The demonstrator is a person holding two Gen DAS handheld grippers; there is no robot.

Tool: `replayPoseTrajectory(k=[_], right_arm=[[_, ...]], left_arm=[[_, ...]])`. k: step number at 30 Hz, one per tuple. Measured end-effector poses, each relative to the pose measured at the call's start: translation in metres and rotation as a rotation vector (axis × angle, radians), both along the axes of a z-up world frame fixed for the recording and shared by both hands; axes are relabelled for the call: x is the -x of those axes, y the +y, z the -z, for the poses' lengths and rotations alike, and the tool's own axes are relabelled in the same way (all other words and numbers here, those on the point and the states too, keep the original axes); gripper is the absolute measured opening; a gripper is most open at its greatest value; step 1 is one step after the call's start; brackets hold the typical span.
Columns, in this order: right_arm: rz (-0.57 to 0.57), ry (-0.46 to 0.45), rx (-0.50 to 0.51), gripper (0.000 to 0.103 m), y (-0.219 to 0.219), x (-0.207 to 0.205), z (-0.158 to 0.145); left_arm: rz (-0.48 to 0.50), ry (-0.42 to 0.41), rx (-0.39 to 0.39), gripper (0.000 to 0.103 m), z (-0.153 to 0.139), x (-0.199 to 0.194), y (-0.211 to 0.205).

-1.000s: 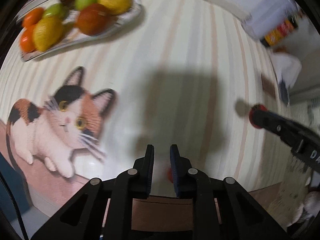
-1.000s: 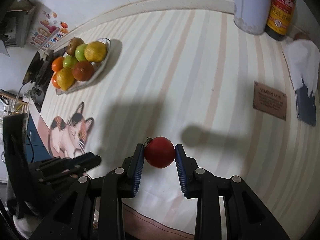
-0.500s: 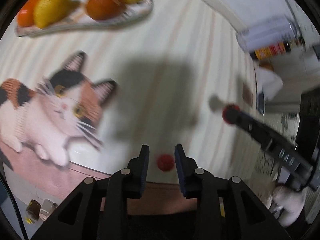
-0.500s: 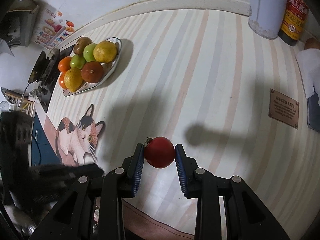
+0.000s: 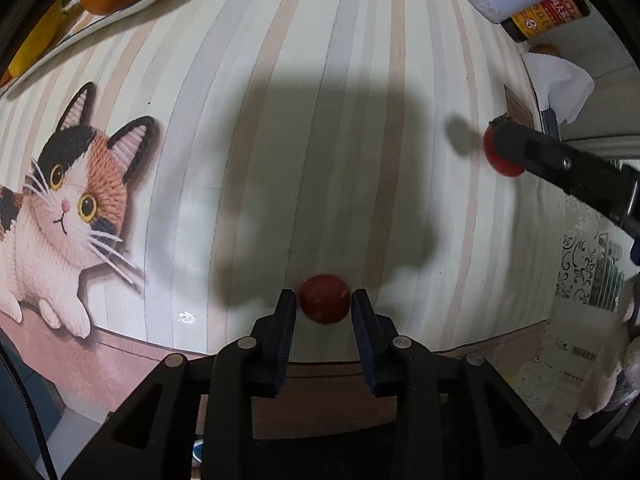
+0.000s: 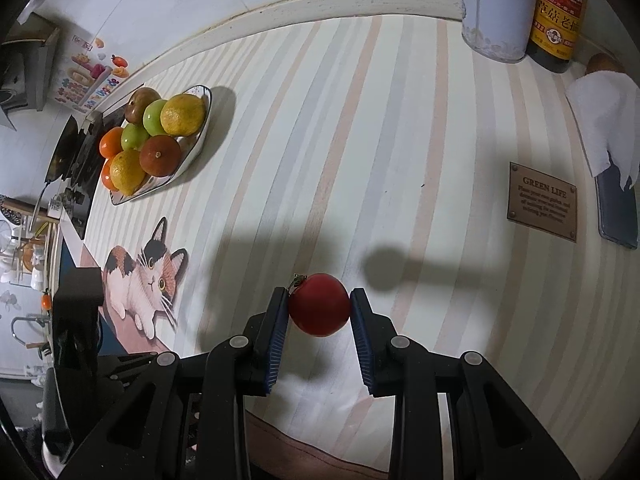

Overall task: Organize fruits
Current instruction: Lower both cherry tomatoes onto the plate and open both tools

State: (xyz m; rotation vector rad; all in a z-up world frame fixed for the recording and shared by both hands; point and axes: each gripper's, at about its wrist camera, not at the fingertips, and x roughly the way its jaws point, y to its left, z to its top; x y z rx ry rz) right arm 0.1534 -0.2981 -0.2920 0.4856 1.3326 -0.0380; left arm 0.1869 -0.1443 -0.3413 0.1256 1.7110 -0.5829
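Note:
My right gripper (image 6: 319, 308) is shut on a red tomato (image 6: 319, 310) with a small stem and holds it above the striped tablecloth; it also shows in the left wrist view (image 5: 498, 152). My left gripper (image 5: 323, 304) is open, low over the cloth, with a second small red tomato (image 5: 324, 298) lying on the table between its jaws. The pads do not visibly touch it. A white plate (image 6: 200, 136) with several oranges, lemons and green fruits stands at the far left; its edge shows in the left wrist view (image 5: 120, 16).
A cat picture (image 5: 68, 204) is printed on the cloth at the left. A white canister (image 6: 494, 12) and a soy sauce bottle (image 6: 558, 16) stand at the back right. A brown label plaque (image 6: 542, 202), a white tissue (image 6: 604, 116) and a phone (image 6: 618, 216) lie at the right.
My left gripper has opened wider and moved forward, so the small tomato on the table now lies between its jaws. My right gripper keeps its tomato and has drifted slightly.

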Motion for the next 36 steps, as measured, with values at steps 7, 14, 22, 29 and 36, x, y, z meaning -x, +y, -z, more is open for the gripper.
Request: replayPoseTrajectory(k=[7, 14, 22, 29, 36], right_arm=[[-0.003, -0.010, -0.003, 0.034, 0.001, -0.003, -0.002], [-0.045, -0.052, -0.038, 0.034, 0.018, -0.026, -0.010], [-0.139, -0.148, -0.145, 0.034, 0.072, -0.101, -0.013], [-0.226, -0.160, -0.235, 0.034, 0.131, -0.151, 0.009], [-0.249, -0.162, -0.264, 0.034, 0.160, -0.171, 0.018]], left_arm=[[-0.045, -0.038, 0.039, 0.023, -0.008, 0.002, 0.007], [-0.185, -0.134, 0.113, 0.023, -0.058, -0.034, 0.050], [-0.354, -0.235, 0.139, 0.023, -0.089, -0.115, 0.111], [-0.447, -0.191, 0.110, 0.023, -0.062, -0.159, 0.135], [-0.487, -0.160, 0.092, 0.023, -0.046, -0.177, 0.155]])
